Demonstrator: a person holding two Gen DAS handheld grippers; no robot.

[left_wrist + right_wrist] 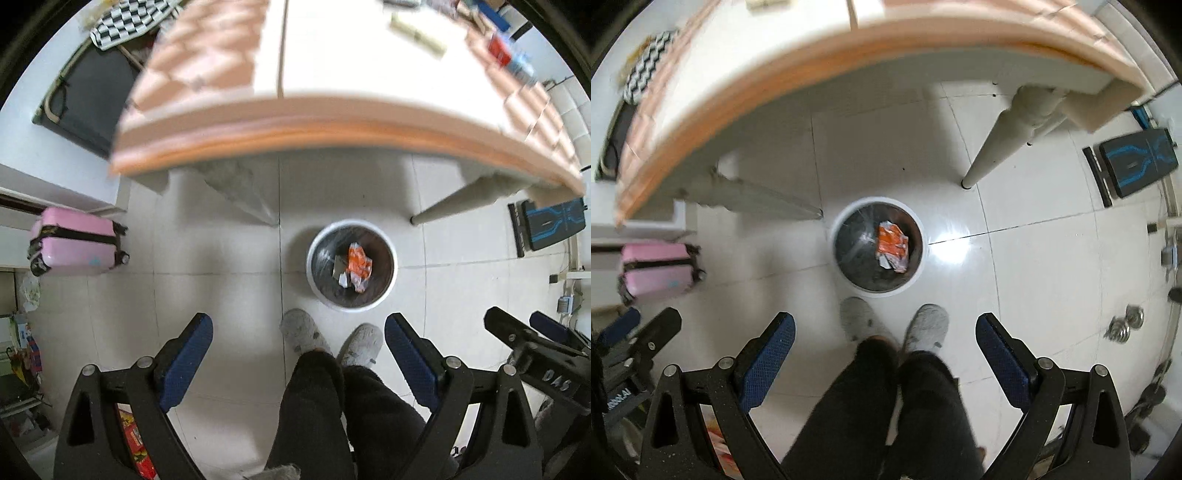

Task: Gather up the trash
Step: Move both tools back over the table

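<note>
The table (332, 122) is the largest thing here, with a smooth pale top and a rounded orange-wood edge, standing on cream turned legs over a floor (221, 258) of glossy white tiles. Below it, near the person's two grey fuzzy slippers (303, 332), stands a round bin (317, 291) with a white rim and a dark plastic liner. Inside the bin lies the trash (357, 264): a crumpled orange and white wrapper with some smaller scraps. So I judge this part is done, and what is left may be on the table top, where the blurred small items are hard to identify. The left gripper (299, 332) and the right gripper (885, 330) both point down, wide apart and holding nothing.
</note>
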